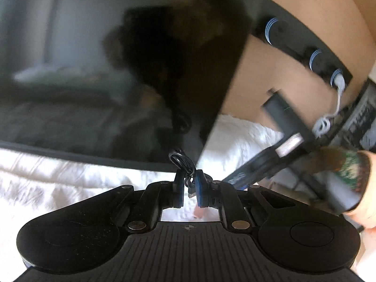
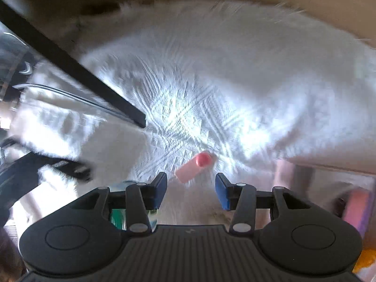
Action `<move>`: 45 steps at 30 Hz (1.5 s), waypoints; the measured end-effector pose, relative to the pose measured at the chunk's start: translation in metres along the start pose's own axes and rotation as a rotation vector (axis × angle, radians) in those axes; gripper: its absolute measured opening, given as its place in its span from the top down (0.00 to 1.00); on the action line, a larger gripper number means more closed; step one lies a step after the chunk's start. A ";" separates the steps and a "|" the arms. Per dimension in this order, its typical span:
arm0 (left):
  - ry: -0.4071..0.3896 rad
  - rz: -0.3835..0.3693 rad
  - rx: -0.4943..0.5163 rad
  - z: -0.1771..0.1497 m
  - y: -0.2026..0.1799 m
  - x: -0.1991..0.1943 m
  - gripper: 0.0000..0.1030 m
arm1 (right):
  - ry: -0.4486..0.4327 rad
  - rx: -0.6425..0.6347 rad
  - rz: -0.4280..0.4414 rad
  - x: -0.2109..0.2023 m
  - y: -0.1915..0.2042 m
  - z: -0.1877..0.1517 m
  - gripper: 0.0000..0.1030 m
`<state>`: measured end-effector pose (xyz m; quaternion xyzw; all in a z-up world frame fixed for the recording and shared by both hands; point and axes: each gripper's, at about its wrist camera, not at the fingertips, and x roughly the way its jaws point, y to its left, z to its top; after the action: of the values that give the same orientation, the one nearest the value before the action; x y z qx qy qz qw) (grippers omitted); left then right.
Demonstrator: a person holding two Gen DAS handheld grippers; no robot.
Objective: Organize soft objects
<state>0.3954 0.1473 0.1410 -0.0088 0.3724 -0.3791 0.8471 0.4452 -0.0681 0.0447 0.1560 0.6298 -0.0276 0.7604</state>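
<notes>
Broadly, a white textured blanket [image 2: 211,70] fills most of the right wrist view and spreads under everything near the middle, its weave bright where light falls on it; in the left wrist view the same white cloth lies along the near edge and to the right of a large dark screen [image 1: 94,70]. That screen takes up the far and left part of the left wrist view, glossy and blurred with reflections. To its right a tan wall carries a black strip [image 1: 305,44] with blue-ringed round fittings and a pale cord hanging from the lowest one. A black bar [image 2: 70,65] crosses the left side of the right wrist view slantwise, ending over the blanket. At the right edge of the left wrist view a hand [image 1: 362,202] with a patterned sleeve holds the other tool. The left tongs [image 1: 189,183] are pressed nearly together, pinching a coiled black cable [image 1: 181,159] whose loop stands up just beyond the tips and whose plug hangs between them. The right tongs [image 2: 190,188] stand spread apart with nothing between them. Just beyond them, touching the blanket, lies a small pink object [image 2: 195,166], blurred, roughly oblong with a rounded redder end.
</notes>
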 end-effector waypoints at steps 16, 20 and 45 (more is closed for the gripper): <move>-0.003 0.062 -0.158 -0.041 0.058 -0.025 0.87 | 0.095 0.089 -0.122 0.039 0.022 0.015 0.87; -0.018 0.076 -0.134 -0.037 0.048 -0.042 0.87 | 0.037 0.053 -0.065 -0.001 0.031 -0.002 1.00; 0.011 0.097 -0.270 -0.071 0.051 -0.047 0.87 | 0.161 -0.657 -0.115 0.027 0.066 0.011 0.66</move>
<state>0.3622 0.2332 0.1042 -0.1025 0.4245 -0.2844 0.8534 0.4771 -0.0048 0.0341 -0.1311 0.6710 0.1464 0.7150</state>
